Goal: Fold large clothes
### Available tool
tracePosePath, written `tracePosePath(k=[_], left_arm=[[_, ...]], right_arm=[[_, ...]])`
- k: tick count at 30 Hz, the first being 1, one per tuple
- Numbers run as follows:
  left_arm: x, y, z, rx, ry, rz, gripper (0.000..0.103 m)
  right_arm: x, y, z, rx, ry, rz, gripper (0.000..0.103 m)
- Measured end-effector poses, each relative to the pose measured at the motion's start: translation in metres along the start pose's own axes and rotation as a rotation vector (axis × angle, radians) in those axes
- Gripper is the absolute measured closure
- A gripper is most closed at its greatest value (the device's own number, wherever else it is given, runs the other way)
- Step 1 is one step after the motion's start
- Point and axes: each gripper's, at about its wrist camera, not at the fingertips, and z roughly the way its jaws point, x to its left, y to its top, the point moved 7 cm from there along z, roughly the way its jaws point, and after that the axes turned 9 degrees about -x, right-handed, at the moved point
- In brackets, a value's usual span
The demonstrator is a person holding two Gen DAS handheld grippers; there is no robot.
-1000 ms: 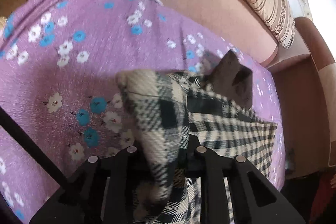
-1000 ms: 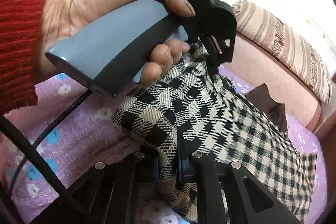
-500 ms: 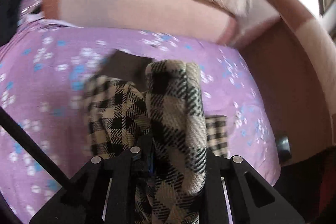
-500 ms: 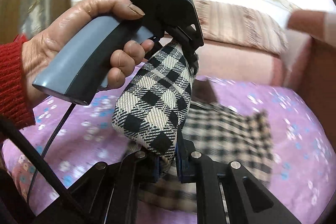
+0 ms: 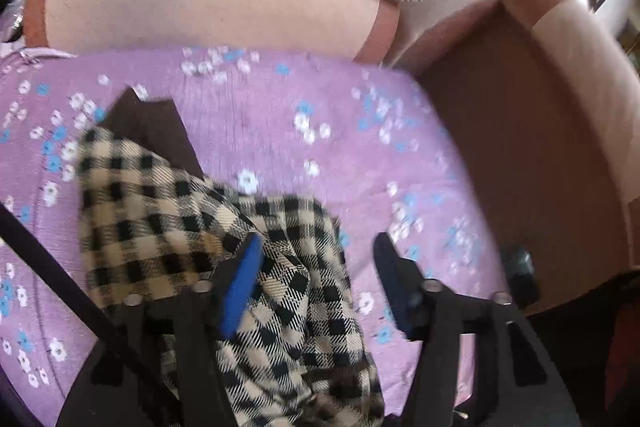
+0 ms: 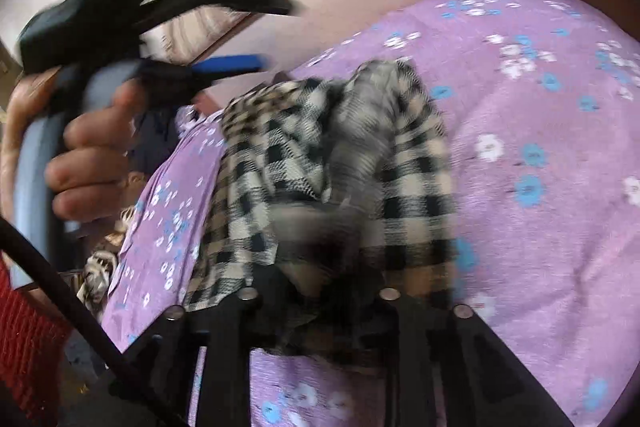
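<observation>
Left wrist view: my left tool is spreading apart, the checked garment lying loose beside its blue pad on the purple floral sheet. Right wrist view: my right tool is opening too; blurred checked cloth bunches between its fingers.

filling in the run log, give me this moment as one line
stage: releasing fold | left gripper: jaws opening, clear of checked garment | right gripper: jaws opening, blurred, cloth between | garment bunched on purple floral sheet
</observation>
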Motion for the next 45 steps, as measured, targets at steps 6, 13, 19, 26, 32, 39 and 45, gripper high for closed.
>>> tracePosePath(k=[6, 13, 19, 26, 32, 39, 45], left_arm=[[0.017, -0.022, -0.058, -0.092, 0.092, 0.105, 0.034], [0.045, -0.092, -0.078, -0.131, 0.231, 0.25, 0.034], [0.057, -0.119, -0.078, -0.151, 0.242, 0.222, 0.034], [0.057, -0.107, -0.076, -0.197, 0.234, 0.21, 0.034], [0.054, -0.117, -0.054, -0.148, 0.205, 0.21, 0.034], [0.068, -0.143, -0.032, -0.078, 0.237, 0.199, 0.034], [0.066, -0.141, -0.053, -0.108, 0.226, 0.193, 0.034]], right_arm=[[-0.027, 0.031, -0.066, -0.181, -0.061, 0.038, 0.066], [0.008, 0.086, -0.005, -0.094, 0.133, -0.025, 0.047], [0.014, 0.079, 0.082, 0.061, 0.093, -0.148, 0.077], [0.026, 0.102, 0.049, -0.03, 0.177, -0.135, 0.099], [-0.021, 0.119, 0.023, -0.09, 0.055, -0.032, 0.099], [-0.082, 0.102, 0.042, 0.006, -0.081, 0.063, 0.101], [-0.063, 0.11, 0.003, -0.034, -0.012, 0.016, 0.078]])
